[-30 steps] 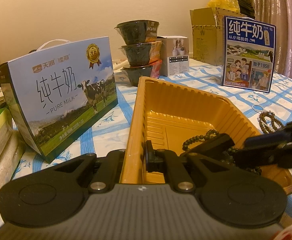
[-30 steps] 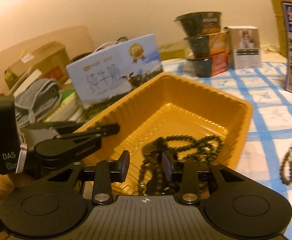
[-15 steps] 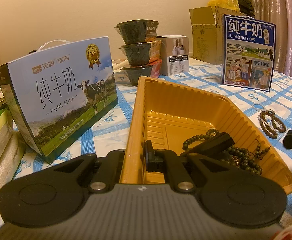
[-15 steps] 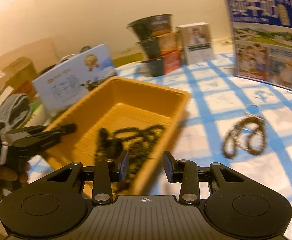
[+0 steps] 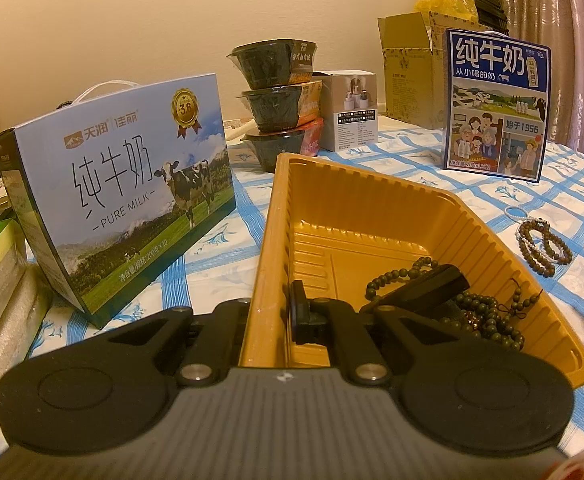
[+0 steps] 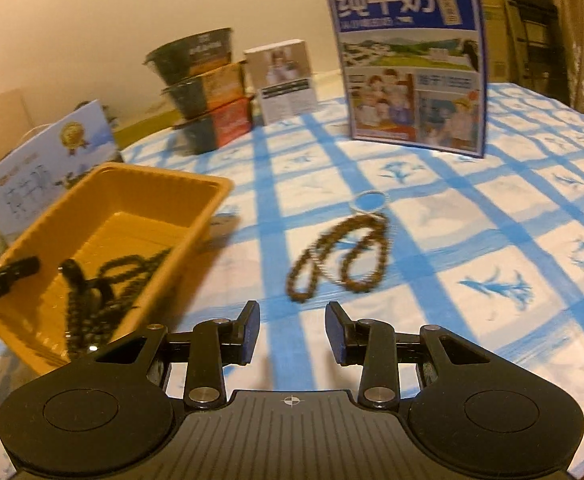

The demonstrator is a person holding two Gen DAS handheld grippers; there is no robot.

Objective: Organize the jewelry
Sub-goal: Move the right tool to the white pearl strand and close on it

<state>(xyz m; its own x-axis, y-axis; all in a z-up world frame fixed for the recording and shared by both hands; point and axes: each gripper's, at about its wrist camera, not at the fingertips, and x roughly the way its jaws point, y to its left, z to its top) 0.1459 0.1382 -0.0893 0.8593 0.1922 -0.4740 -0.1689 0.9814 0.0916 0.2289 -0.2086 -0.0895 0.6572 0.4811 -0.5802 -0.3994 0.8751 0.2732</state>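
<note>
The brown bead bracelet (image 6: 342,258) lies loose on the tabletop (image 6: 492,240) just beyond the right gripper (image 6: 292,330), with a thin ring (image 6: 371,202) touching its far end. A careless pinch could catch only one loop and drag the ring along — or let the beads slip out on the way to the tray (image 6: 196,216). The right jaws stand apart, holding nothing. The left gripper (image 5: 270,312) has its jaws clamped on the tray's near wall, steadying it; a dark bead strand (image 5: 488,312) already sits inside, near the tray's right wall.
</note>
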